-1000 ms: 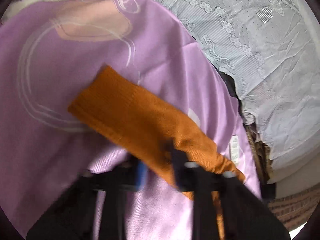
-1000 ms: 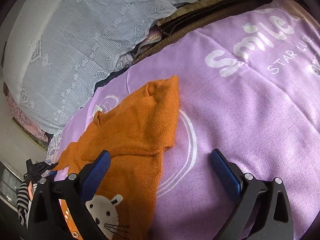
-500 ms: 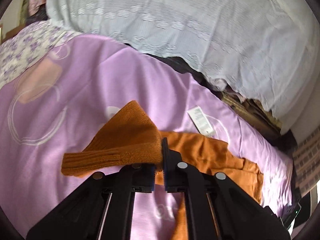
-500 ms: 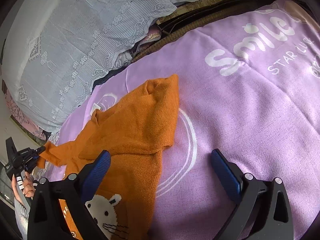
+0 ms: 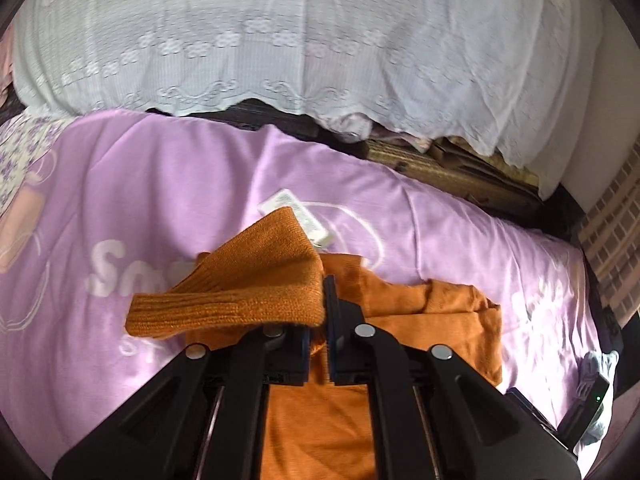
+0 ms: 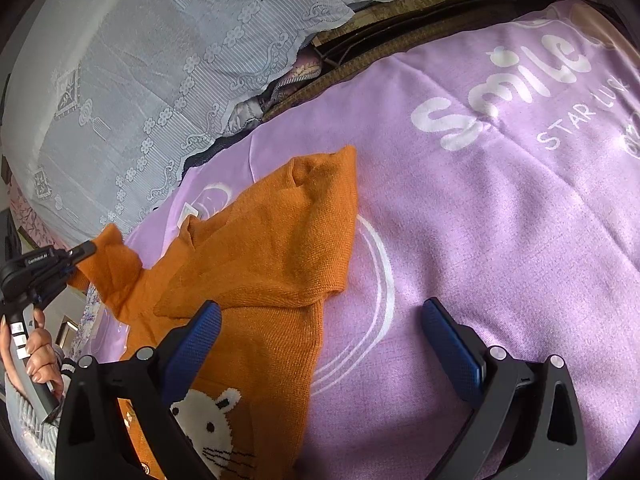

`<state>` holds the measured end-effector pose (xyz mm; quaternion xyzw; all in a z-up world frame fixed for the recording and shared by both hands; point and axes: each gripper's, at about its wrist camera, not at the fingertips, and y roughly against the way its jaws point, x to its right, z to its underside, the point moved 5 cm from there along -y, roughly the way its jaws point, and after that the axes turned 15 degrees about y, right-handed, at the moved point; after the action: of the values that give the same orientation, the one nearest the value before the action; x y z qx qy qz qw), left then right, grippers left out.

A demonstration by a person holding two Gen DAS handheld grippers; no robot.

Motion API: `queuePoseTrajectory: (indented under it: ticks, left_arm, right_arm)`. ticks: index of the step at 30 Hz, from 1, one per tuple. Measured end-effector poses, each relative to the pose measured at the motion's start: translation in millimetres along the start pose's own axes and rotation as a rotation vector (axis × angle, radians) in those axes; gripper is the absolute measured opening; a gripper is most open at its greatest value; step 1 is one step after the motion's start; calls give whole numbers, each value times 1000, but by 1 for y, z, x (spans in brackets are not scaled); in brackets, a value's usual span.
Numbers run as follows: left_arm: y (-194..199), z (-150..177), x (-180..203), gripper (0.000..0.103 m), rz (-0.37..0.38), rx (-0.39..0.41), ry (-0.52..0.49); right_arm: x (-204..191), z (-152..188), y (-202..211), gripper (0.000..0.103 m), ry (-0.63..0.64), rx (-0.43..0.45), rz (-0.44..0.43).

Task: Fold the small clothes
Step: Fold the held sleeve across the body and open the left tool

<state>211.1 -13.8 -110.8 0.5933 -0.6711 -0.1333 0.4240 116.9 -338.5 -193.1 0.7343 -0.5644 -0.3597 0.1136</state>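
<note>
One sleeve [image 6: 256, 240] of the orange sweater [image 6: 248, 344] is already seen laid across the chest, just ahead of the right gripper [image 6: 320, 340], so that side of the fold is judged done. The other sleeve [image 5: 240, 288] is pinched at its cuff end by the left gripper [image 5: 316, 320]; the jaws are shut tight on the knit, and the ribbed cuff is draped out to the left of them, lifted clear of the purple blanket [image 5: 160, 184] on the bed. Below and ahead of those jaws the sweater's body is spread flat, with a white tag [image 5: 296, 216] lying on the blanket just beyond the raised sleeve.

From the right wrist view, the left gripper [image 6: 80, 254] is held up at the far left by a hand [image 6: 40, 360] wrapped round its handle, the sleeve stretched taut from the shoulder. The gripper is angled downward toward the garment.

The right gripper is held low over the blanket, pointed down, its jaws wide apart and nothing between them; the left blue pad [image 6: 192, 344] is over the sweater's edge near the white rabbit [image 6: 212, 420], the right pad over bare blanket.

Still to be done, by the look of it: the lifted sleeve is to be laid across the chest, and the body then folded up.
</note>
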Motion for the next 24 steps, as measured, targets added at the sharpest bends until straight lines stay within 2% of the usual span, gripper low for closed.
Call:
queuePoseTrajectory:
  ticks: [5,9,15,19,20,22,24]
  left_arm:
    - [-22,23,44,5,23,-46,-81]
    - [-49,49,68,5,-4,-83,-158]
    - [-95,86,68,5,-44,-186,-196]
    - [-104,99,68,11,-56,-195,-227]
    - [-103,99,68,16,-48,-190,-231]
    - [-99,100,70,38,-20,-202,-232]
    - [-88,101,71,69,-7,-182,-252]
  right_arm:
    - [6,-8,8,100,-71,21,-52]
    - [10,-15,16,100,-104,49,-66]
    - [13,-14,11,100,-107,34,-55]
    - [13,-15,12,100,-112,40,-64]
    - [13,-16,12,100,-118,40,-67]
    - [13,-17,13,100,-129,41,-76]
    - [11,-20,14,100,-128,47,-82]
